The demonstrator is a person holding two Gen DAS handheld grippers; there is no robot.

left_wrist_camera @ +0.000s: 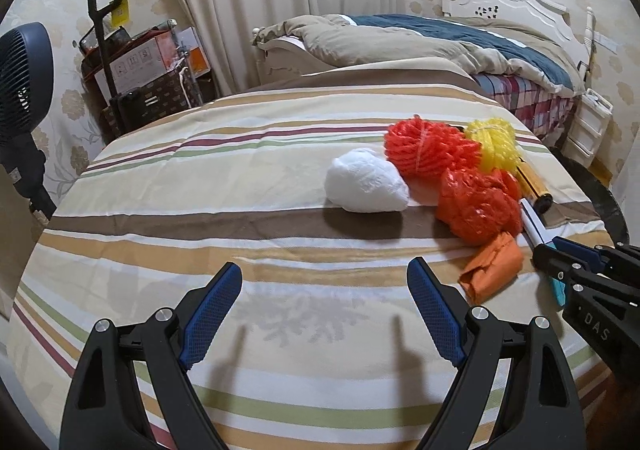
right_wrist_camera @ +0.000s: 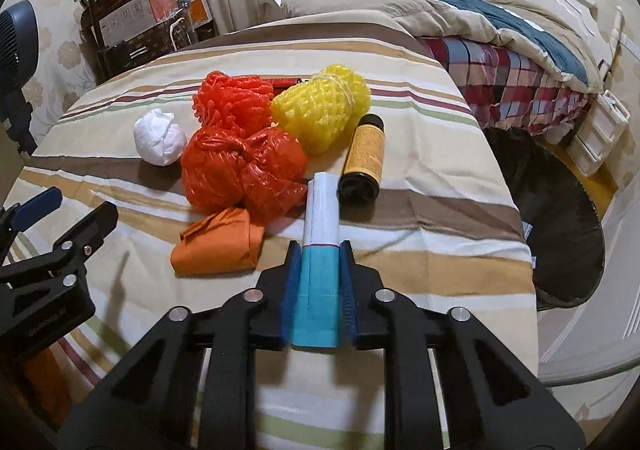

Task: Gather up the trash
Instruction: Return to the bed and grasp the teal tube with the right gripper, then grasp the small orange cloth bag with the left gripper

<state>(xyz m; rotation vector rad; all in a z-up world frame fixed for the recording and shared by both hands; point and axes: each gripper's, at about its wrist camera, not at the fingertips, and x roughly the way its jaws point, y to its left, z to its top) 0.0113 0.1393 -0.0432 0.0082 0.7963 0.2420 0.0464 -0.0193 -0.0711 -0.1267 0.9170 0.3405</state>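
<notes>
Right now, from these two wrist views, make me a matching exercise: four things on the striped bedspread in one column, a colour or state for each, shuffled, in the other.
Things:
1. crumpled paper ball
2. knotted plastic bag
3. bundled foam netting beside the cylinder
4. flat teal-and-white packet

States or colours:
A. yellow
B. clamped in the right gripper
C. white
D. shiny orange-red

Pairs: 1-C, 2-D, 3-A, 4-B

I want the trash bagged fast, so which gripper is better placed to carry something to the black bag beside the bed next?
Right. The right gripper is already shut on the blue-and-white tube, with the black bag on its side. The left gripper hangs open and holds nothing.
</notes>
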